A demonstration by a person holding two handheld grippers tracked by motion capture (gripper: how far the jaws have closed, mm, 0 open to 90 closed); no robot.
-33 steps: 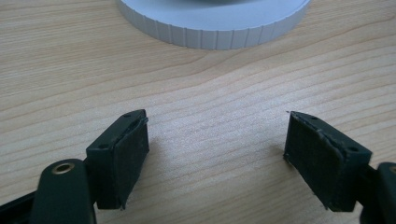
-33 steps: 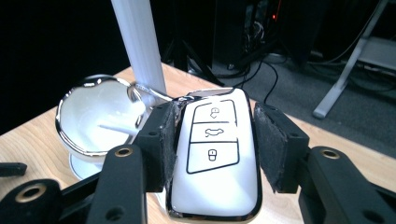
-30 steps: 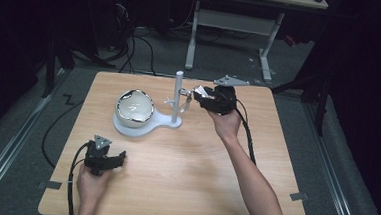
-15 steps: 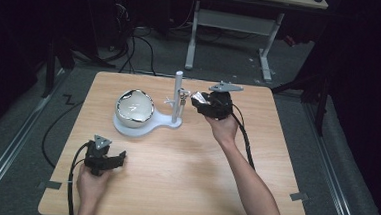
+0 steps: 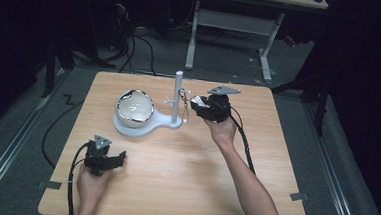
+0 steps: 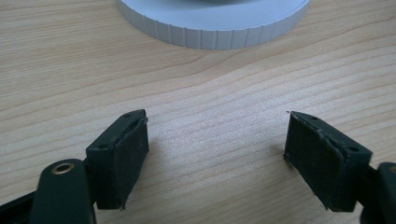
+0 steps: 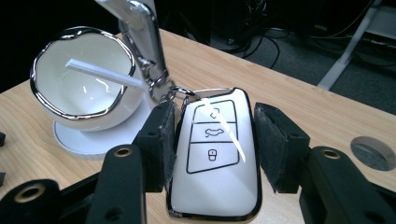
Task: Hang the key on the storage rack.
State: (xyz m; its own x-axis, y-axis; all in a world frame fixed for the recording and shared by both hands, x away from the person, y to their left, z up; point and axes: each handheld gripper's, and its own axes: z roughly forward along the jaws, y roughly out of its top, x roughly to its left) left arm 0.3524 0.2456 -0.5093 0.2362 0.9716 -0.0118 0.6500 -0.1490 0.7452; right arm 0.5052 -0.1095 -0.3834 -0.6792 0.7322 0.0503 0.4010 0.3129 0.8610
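With the right gripper (image 7: 212,154) clamped on the white key fob (image 7: 215,158) beside the stand's post (image 5: 178,94), its carabiner (image 7: 144,37) may miss the thin peg (image 7: 100,72) and drop, while the left gripper (image 6: 217,154) rests wide open on the surface (image 5: 184,177).

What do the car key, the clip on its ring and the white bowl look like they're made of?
Car key: glossy white plastic, probably, with a chrome-look rim; it mirrors the light. Clip: polished metal, by its bright reflections. Bowl: smooth white, ceramic or plastic, with a shiny silver rim.
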